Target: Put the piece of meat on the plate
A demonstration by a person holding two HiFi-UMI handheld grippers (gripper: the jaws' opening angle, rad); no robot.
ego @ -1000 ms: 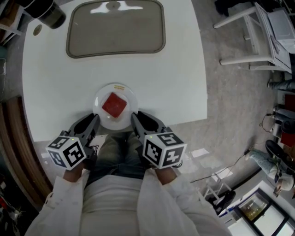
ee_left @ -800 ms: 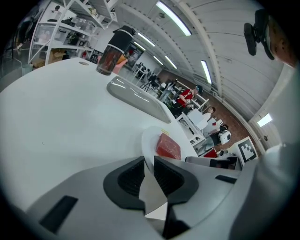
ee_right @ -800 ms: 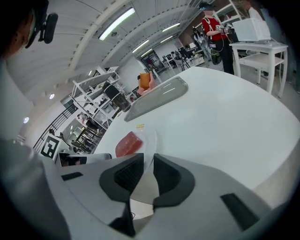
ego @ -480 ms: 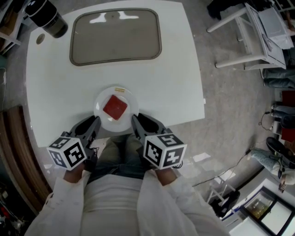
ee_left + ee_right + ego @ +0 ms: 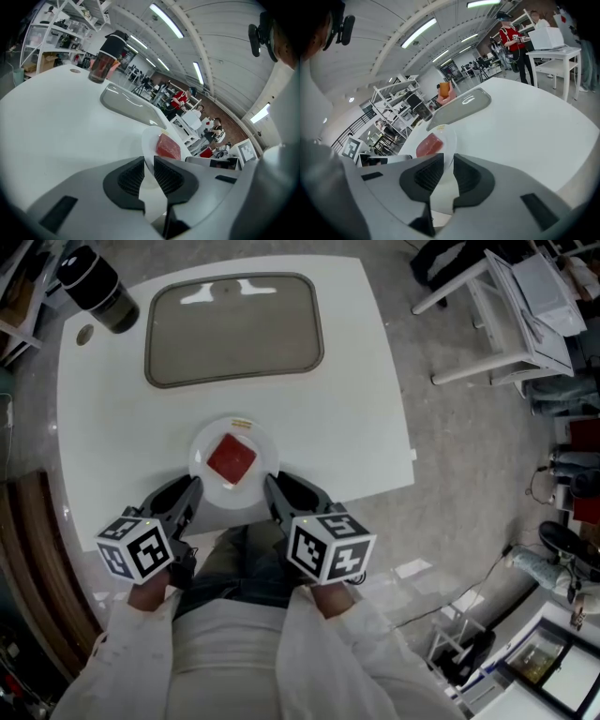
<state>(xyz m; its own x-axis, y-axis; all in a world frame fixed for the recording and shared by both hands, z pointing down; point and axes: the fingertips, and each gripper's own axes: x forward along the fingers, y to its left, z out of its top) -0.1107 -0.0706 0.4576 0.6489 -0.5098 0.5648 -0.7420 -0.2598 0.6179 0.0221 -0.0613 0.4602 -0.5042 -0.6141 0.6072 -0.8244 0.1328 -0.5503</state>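
Observation:
The piece of meat [image 5: 232, 458], a red square slab, lies flat on the small white plate [image 5: 203, 444] near the table's front edge. My left gripper [image 5: 192, 487] hovers just short of the plate's left side and my right gripper [image 5: 271, 486] just short of its right side. Neither touches the plate. In the left gripper view the meat [image 5: 168, 146] and plate [image 5: 149, 137] show beyond my left gripper [image 5: 149, 161]. The right gripper view shows the meat [image 5: 429, 145] beyond my right gripper [image 5: 449, 161]. Each pair of jaws stands a narrow gap apart with nothing between them.
A grey-brown tray [image 5: 234, 329] lies at the far side of the white table [image 5: 356, 427]. A dark cylindrical container [image 5: 98, 292] stands at the far left corner. White furniture [image 5: 506, 306] stands on the floor to the right. People stand in the background.
Both grippers have risen slightly by the table's front edge. The meat stays on the plate and the jaws keep the same narrow gap.

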